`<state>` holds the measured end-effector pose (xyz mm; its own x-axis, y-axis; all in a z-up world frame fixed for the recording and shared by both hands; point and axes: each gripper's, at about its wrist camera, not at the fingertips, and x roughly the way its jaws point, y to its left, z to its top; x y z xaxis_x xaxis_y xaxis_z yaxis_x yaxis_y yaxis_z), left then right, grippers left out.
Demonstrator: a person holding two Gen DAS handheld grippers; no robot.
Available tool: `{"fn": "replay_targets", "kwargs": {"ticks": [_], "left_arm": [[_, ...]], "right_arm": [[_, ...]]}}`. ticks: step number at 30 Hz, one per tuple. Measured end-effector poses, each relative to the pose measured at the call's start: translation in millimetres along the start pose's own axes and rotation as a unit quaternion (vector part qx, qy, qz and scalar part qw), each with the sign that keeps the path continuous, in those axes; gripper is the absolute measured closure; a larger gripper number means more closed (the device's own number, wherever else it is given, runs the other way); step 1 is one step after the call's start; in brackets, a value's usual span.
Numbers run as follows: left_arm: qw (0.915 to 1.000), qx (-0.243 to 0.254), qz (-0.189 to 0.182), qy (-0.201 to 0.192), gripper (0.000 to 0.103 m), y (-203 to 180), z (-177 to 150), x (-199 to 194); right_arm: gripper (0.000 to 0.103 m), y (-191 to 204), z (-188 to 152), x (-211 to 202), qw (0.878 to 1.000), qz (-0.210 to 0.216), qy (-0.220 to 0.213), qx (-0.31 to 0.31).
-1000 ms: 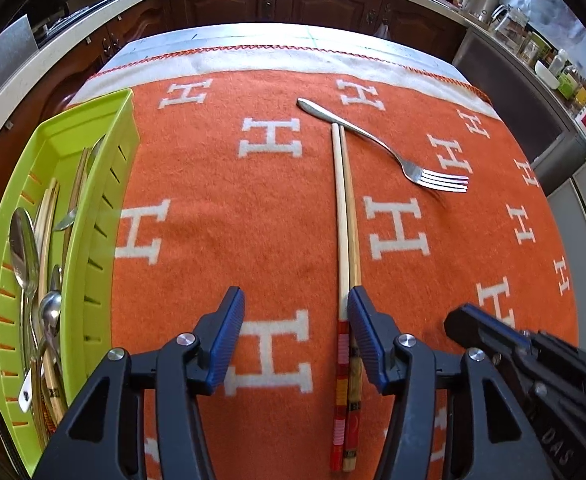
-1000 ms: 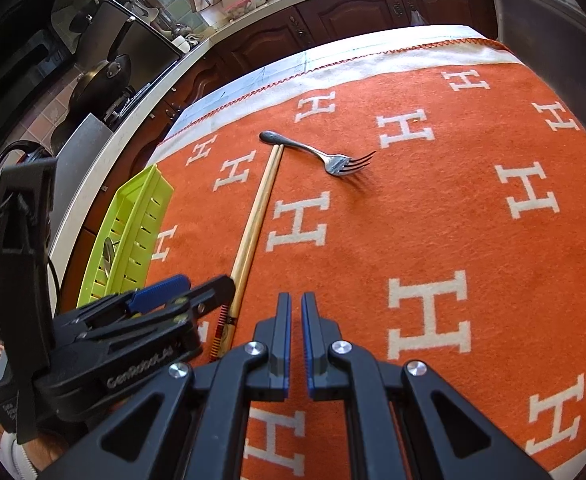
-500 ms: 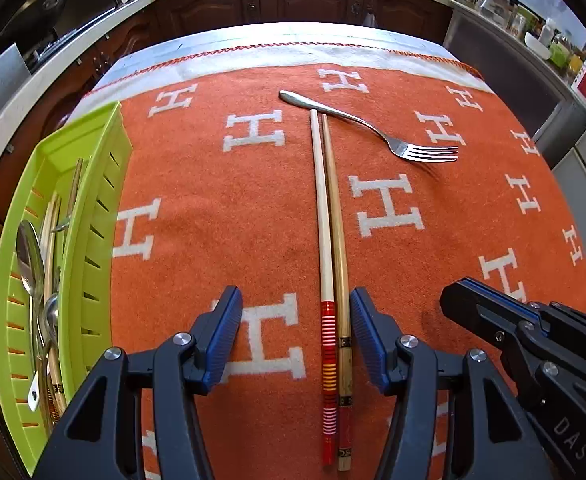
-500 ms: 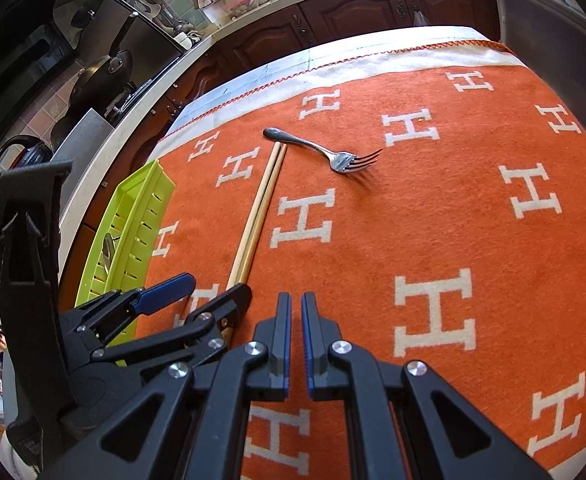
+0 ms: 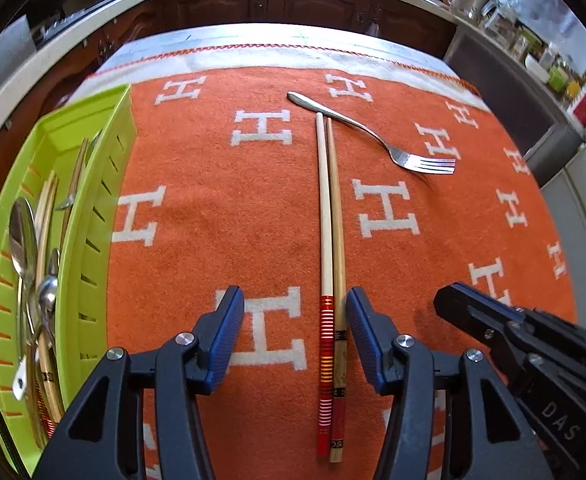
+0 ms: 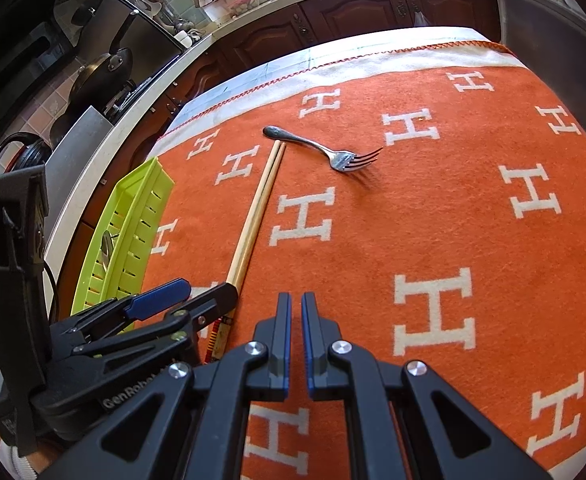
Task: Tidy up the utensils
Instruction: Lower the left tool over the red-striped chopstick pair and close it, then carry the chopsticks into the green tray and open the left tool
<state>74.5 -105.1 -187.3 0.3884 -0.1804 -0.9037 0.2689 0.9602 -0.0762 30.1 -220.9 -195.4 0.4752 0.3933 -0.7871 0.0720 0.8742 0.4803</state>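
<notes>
A pair of chopsticks (image 5: 329,240) with red striped ends lies side by side on the orange cloth, also in the right wrist view (image 6: 257,212). My left gripper (image 5: 295,334) is open, its jaws straddling the chopsticks' decorated ends, close to the right jaw. A steel fork (image 5: 377,136) lies just beyond the chopstick tips, also in the right wrist view (image 6: 325,150). My right gripper (image 6: 296,340) is shut and empty, low over the cloth to the right of the left gripper (image 6: 185,294). A green slotted tray (image 5: 93,200) at the left holds spoons and chopsticks.
The orange cloth with white H marks (image 6: 433,240) covers the table. Dark wooden cabinets (image 5: 253,0) and a counter run behind it. Pans and a stove (image 6: 101,76) stand at the left. A fridge and shelves (image 5: 565,92) stand at the right.
My left gripper has shifted right and forward, so the chopsticks' decorated ends now lie between its open jaws. The right gripper has barely moved and stays shut.
</notes>
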Motion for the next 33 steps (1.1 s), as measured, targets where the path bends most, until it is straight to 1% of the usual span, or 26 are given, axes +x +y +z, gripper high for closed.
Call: {"fn": "replay_targets", "kwargs": {"ticks": [2, 4, 5, 7, 8, 9, 14, 16, 19, 24, 29, 33], "left_arm": [[0.9989, 0.034, 0.032, -0.003, 0.052, -12, -2, 3], [0.9989, 0.032, 0.032, -0.005, 0.053, -14, -1, 4], [0.9991, 0.031, 0.029, -0.004, 0.057, -14, 0, 3], [0.9992, 0.037, 0.015, -0.003, 0.076, -15, 2, 2], [0.9993, 0.038, 0.006, -0.003, 0.093, -16, 2, 1], [0.9993, 0.037, 0.001, -0.002, 0.099, -17, 2, 1], [0.9991, -0.002, -0.042, -0.002, 0.099, -3, -3, -4], [0.9990, -0.009, -0.044, -0.007, 0.099, 1, -5, -9], [0.9985, -0.015, -0.045, -0.025, 0.099, 9, -6, -22], [0.9963, -0.032, -0.051, -0.061, 0.099, 23, -5, -56], [0.9949, -0.040, -0.042, -0.083, 0.099, 40, -6, -82], [0.9950, -0.044, -0.013, -0.089, 0.099, 53, -9, -98]], "right_arm": [[0.097, -1, 0, 0, 1.000, -0.001, 0.002, 0.002], [0.097, -1, 0, 1, 1.000, -0.001, 0.004, 0.003], [0.097, -1, 0, 2, 1.000, -0.001, 0.005, 0.002], [0.097, 0, 0, 3, 1.000, -0.002, 0.007, 0.001], [0.097, 1, 0, 3, 1.000, -0.002, 0.007, 0.001], [0.096, 1, 0, 2, 1.000, -0.003, 0.007, 0.001], [0.097, 1, 0, -1, 1.000, -0.006, 0.001, -0.001], [0.097, 2, 0, -2, 1.000, -0.008, -0.001, -0.001], [0.097, 2, 0, -4, 1.000, -0.010, -0.002, -0.002], [0.097, 10, -1, -10, 1.000, -0.011, -0.007, -0.011], [0.097, 24, -5, -14, 1.000, -0.011, -0.009, -0.027], [0.097, 39, -9, -20, 0.999, -0.013, -0.014, -0.046]]}}
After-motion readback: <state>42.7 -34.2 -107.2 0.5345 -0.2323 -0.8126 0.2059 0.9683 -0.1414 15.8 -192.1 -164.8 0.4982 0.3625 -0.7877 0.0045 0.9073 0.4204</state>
